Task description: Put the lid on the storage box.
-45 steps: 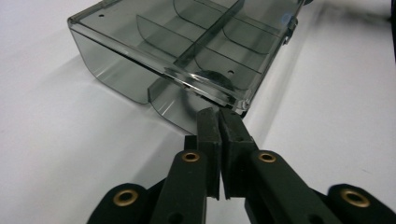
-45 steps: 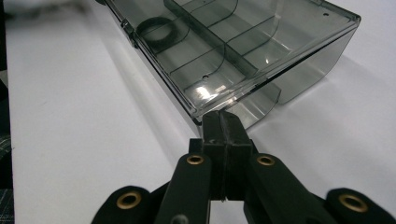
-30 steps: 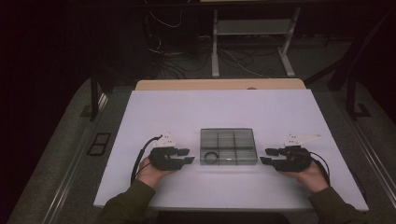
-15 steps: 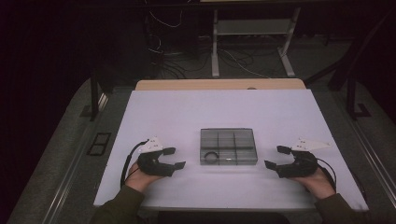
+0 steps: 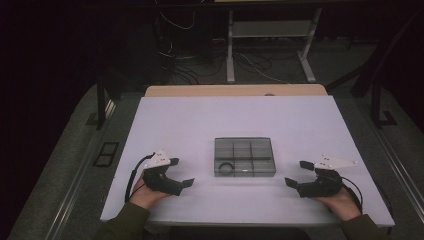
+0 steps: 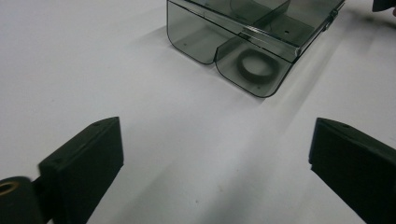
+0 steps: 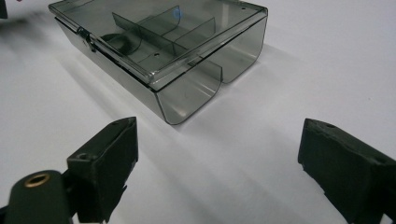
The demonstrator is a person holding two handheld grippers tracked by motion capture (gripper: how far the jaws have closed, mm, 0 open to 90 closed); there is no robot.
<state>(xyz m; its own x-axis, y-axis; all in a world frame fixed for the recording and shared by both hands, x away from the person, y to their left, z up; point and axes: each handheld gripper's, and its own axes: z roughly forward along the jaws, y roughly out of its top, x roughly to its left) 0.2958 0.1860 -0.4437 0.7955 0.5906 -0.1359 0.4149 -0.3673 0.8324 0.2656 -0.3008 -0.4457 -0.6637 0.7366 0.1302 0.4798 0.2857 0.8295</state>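
Left gripper [image 5: 184, 172]: sits well to the left of the box, low over the table [image 5: 200, 120]; its jaws have just been opening and now stand wide apart with only bare table between them.
Left hand [image 5: 145, 192]: holds that gripper from the near edge, left of the box.
Box [image 5: 244, 156]: a smoky clear case with its lid down, flat on the table between the two grippers and touched by neither; dividers split it into compartments.
Ring [image 6: 256, 66]: a dark ring lies inside the box, in the near corner compartment on the left gripper's side.
Right gripper [image 5: 298, 173]: sits well to the right of the box, jaws pointing toward it; they have just been opening and are spread wide, nothing held.
Right hand [image 5: 340, 200]: grips that gripper right of the box.
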